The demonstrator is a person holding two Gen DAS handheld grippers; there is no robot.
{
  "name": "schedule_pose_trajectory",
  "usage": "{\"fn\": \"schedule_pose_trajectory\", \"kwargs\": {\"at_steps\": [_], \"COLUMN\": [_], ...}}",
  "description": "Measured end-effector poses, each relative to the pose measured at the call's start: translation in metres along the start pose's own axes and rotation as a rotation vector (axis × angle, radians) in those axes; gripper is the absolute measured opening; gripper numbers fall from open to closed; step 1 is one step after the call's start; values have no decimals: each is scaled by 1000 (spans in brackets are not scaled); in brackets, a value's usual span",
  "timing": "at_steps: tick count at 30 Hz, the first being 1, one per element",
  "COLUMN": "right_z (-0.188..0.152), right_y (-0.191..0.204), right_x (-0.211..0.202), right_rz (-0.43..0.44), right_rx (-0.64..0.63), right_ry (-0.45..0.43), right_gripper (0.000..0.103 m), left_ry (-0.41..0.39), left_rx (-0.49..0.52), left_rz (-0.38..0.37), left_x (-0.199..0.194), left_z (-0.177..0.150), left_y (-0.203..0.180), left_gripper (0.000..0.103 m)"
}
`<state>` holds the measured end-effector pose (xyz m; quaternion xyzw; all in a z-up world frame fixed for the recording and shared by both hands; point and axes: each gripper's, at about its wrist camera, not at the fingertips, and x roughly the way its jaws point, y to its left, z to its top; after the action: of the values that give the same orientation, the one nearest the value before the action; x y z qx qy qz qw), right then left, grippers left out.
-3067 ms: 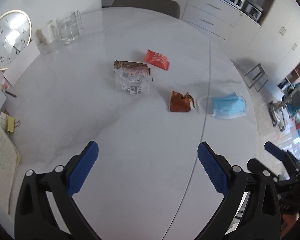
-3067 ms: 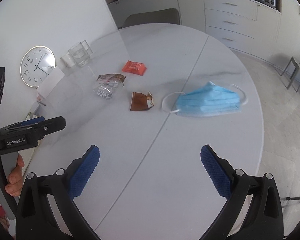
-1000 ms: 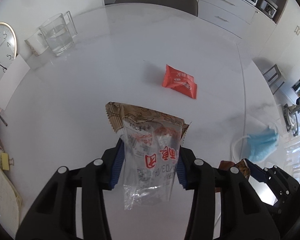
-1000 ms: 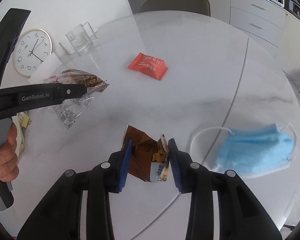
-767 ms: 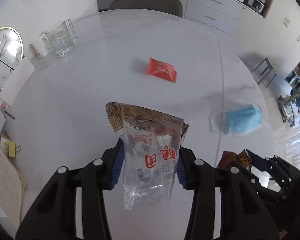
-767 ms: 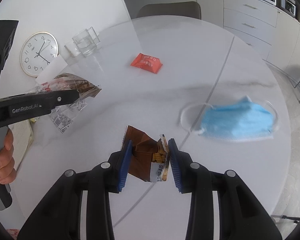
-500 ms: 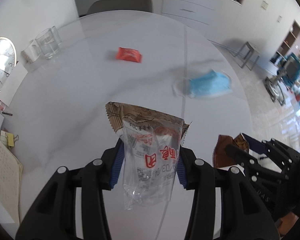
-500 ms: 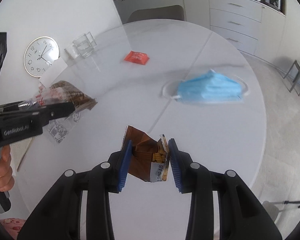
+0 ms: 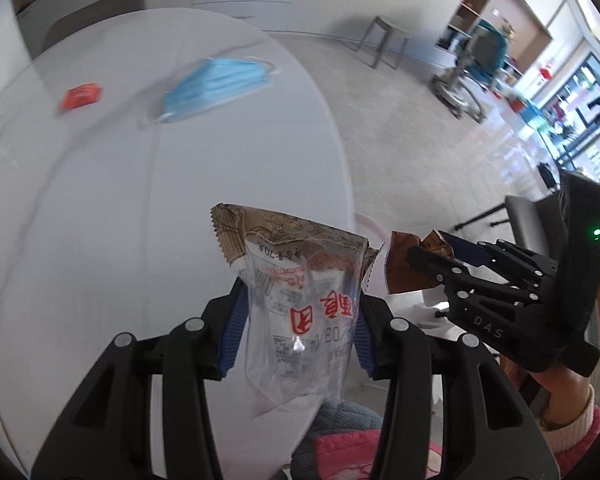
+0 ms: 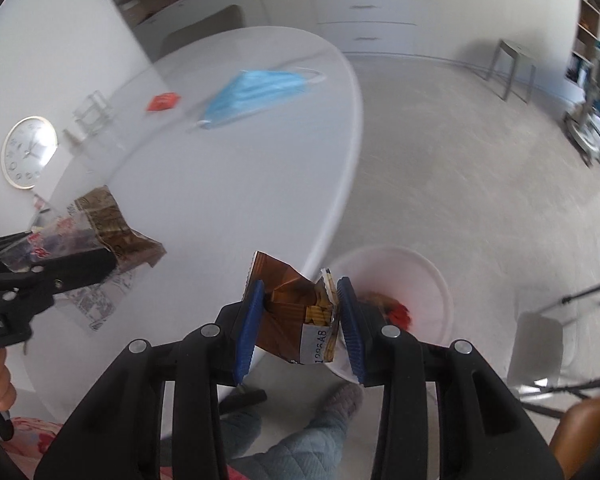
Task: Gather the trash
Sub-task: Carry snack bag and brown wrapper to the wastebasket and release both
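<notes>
Both wrappers have been lifted off the bench (image 9: 80,208) and carried past its edge, where one second ago they were still held low over it. The left claw (image 9: 296,332) is pressed on the clear snack bag (image 9: 300,312); the right claw (image 10: 298,320) is pinching the brown foil wrapper (image 10: 296,312). Just below and to the right of the right claw a white bin (image 10: 432,280) is now seen on the floor, with some red and brown trash already inside. It is judged that dropping is the next step.

Counted: two wrappers held, one in each claw. Two pieces are left on the bench, well ahead and to the left of both claws: one blue face mask (image 10: 260,92) and one red packet (image 10: 163,101). One bin is seen.
</notes>
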<state>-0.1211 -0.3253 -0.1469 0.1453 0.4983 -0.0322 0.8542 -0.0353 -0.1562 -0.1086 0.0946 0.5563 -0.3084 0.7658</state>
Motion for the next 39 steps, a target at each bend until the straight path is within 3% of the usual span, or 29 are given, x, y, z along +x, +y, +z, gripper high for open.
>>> {"fn": "schedule_pose_trajectory", "kwargs": {"at_steps": [7, 12, 13, 15, 18, 21, 27, 29, 32, 34, 39], "right_z": [-17, -11, -9, -7, -2, -1, 1, 0, -2, -4, -12], "right_y": [-73, -95, -97, -101, -107, -115, -142, -156, -174, -183, -201], "right_x": [15, 42, 48, 57, 57, 46, 15, 3, -13, -16, -21], "right_rz": [-50, -20, -8, -4, -43, -58, -146, -180, -230, -228, -237], "right_rx": [81, 73, 64, 49, 48, 66, 102, 120, 169, 192, 236], "right_ry": [39, 66, 74, 93, 82, 60, 22, 6, -22, -25, -18], "right_gripper": [39, 41, 43, 67, 79, 87, 88, 94, 96, 96, 96], "left_ry": [54, 76, 79, 86, 92, 99, 119, 123, 141, 162, 193], "left_rx": [53, 45, 44, 42, 47, 60, 123, 148, 185, 192, 173], "left_rz": [-17, 2, 6, 14, 19, 15, 11, 7, 27, 45, 71], "left_x": [38, 54, 56, 61, 65, 71, 92, 102, 121, 134, 147], "left_z": [8, 12, 13, 14, 18, 21, 29, 33, 38, 42, 47], "left_y": [-48, -63, -66, -72, -78, -87, -113, -123, -137, -142, -147], "left_gripper": [45, 45, 45, 45, 46, 47, 49, 50, 58, 70, 80]}}
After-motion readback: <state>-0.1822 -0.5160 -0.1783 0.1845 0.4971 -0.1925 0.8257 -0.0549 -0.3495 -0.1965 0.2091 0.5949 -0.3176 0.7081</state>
